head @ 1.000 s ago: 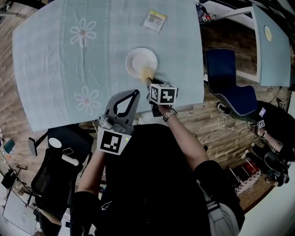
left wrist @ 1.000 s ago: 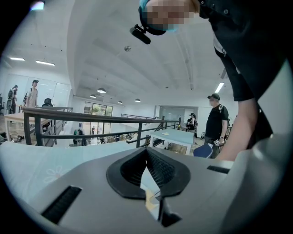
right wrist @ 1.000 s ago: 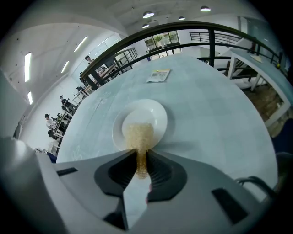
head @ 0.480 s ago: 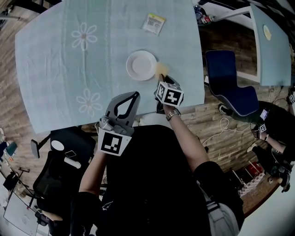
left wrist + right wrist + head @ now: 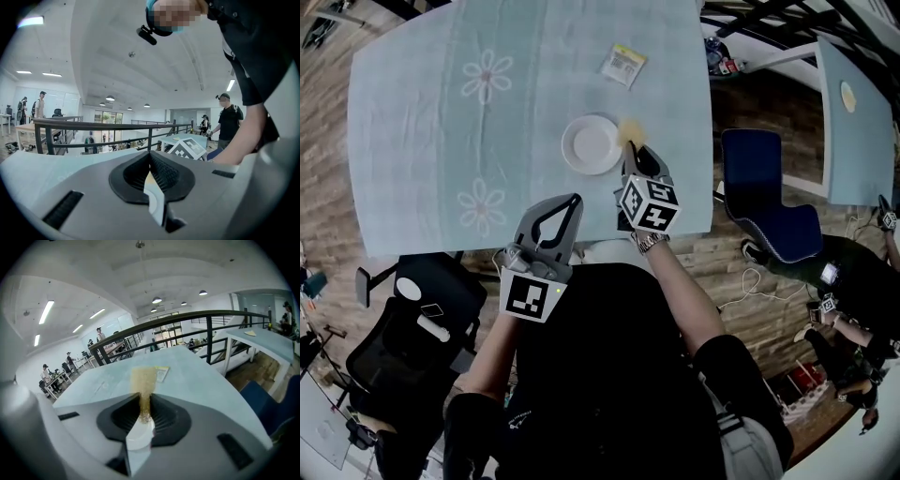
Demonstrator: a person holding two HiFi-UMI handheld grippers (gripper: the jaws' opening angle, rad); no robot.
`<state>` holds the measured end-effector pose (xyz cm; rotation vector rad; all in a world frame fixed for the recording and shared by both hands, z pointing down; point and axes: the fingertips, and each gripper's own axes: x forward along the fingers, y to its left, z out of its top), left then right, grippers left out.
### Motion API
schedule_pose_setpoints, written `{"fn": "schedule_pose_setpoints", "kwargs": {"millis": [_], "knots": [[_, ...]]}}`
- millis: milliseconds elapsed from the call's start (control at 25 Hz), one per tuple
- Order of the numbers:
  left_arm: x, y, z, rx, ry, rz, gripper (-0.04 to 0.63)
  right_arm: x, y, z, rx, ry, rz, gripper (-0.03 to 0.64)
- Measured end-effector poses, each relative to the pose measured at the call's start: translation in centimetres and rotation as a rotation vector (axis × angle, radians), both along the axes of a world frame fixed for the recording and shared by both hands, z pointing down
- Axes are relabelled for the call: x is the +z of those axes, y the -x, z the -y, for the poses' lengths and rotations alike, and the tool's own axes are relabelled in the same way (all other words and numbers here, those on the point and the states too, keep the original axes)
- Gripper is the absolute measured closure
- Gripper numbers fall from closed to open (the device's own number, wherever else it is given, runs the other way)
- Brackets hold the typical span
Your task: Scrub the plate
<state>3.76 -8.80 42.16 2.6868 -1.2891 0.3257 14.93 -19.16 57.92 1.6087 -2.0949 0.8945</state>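
Fingers [image 5: 167,416] of the right gripper [image 5: 632,150] are clamped on the sponge [image 5: 628,128], now lifted off the plate [image 5: 592,143], so scrubbing is judged paused, while the left gripper [image 5: 573,200] is held pressed together, empty.

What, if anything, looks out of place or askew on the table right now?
Nothing spilled or damaged. The plate lies flat on the cloth; the packet beyond it sits askew. The right gripper holds the sponge beside the plate, not on it.

Bright, even overhead indoor light; heavy fisheye distortion, dark vignetted corners.
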Motion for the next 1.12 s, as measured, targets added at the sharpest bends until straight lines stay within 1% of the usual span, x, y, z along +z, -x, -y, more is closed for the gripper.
{"fn": "schedule_pose_setpoints", "kwargs": {"millis": [120, 200, 320, 480, 600, 720, 800, 960, 1120], "knots": [[0.2, -0.3, -0.9, -0.025, 0.001, 0.006, 0.583, -1.8, 1.0, 0.1, -0.052, -0.056, 0.018, 0.554], [0.0, -0.6, -1.7, -0.051, 0.005, -0.004, 0.583, -3.5, 1.3, -0.3, -0.078, -0.104, 0.03, 0.554], [-0.6, -1.1, -2.3, -0.109, 0.006, -0.048, 0.583, -6.1, 1.7, -1.6, -0.134, -0.155, 0.051, 0.555], [-1.9, -1.2, -2.7, -0.179, -0.02, -0.115, 0.583, -10.3, 3.3, -3.4, -0.262, -0.241, 0.067, 0.555], [-3.1, -0.8, -3.2, -0.188, -0.046, -0.14, 0.583, -14.5, 4.2, -5.0, -0.313, -0.319, 0.105, 0.555], [-4.3, -0.1, -3.9, -0.196, -0.041, -0.224, 0.583, -18.2, 4.4, -7.0, -0.329, -0.349, 0.15, 0.555], [-5.3, 0.4, -4.4, -0.198, -0.058, -0.256, 0.583, -20.2, 4.6, -8.4, -0.344, -0.368, 0.165, 0.555], [-7.3, 0.9, -6.6, -0.187, -0.109, -0.266, 0.583, -22.4, 5.0, -12.3, -0.37, -0.385, 0.17, 0.555], [-8.3, 1.3, -10.7, -0.138, -0.131, -0.243, 0.583, -22.6, 5.3, -17.4, -0.343, -0.377, 0.176, 0.555]]}}
